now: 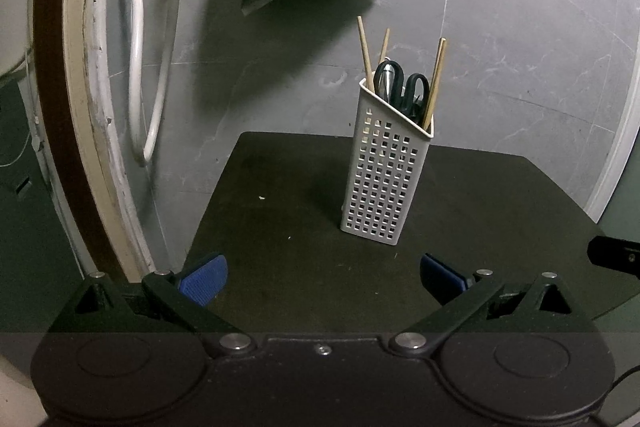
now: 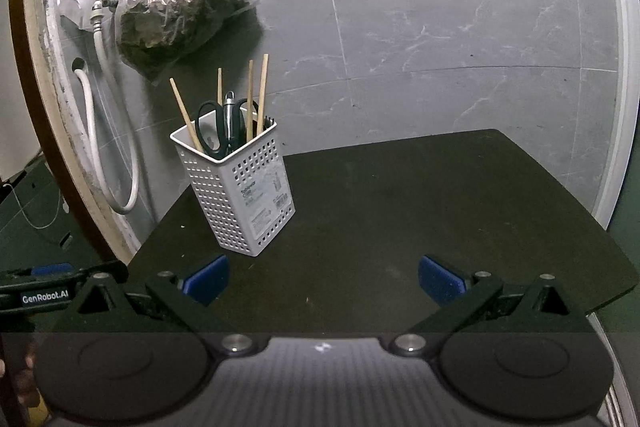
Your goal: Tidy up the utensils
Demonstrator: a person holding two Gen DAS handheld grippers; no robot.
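At nine o'clock of the black table (image 2: 440, 211), the white holder (image 2: 236, 187) stands upright with chopsticks (image 2: 262, 91) and scissors (image 2: 212, 127) inside. Left gripper (image 1: 324, 279) and right gripper (image 2: 324, 279) gape wide, empty. Sorting looks finished; nothing loose remains.

Perforated white plastic holder (image 2: 240, 195), wooden chopsticks (image 2: 262, 93), matt black tabletop (image 2: 400, 211), glossy grey marble-look tiles (image 2: 460, 27)

White perforated-grid holder (image 2: 240, 195); black-handled scissors (image 2: 212, 131); tan chopsticks (image 2: 262, 91); black table (image 2: 440, 207); grey marbled wall (image 2: 440, 27).
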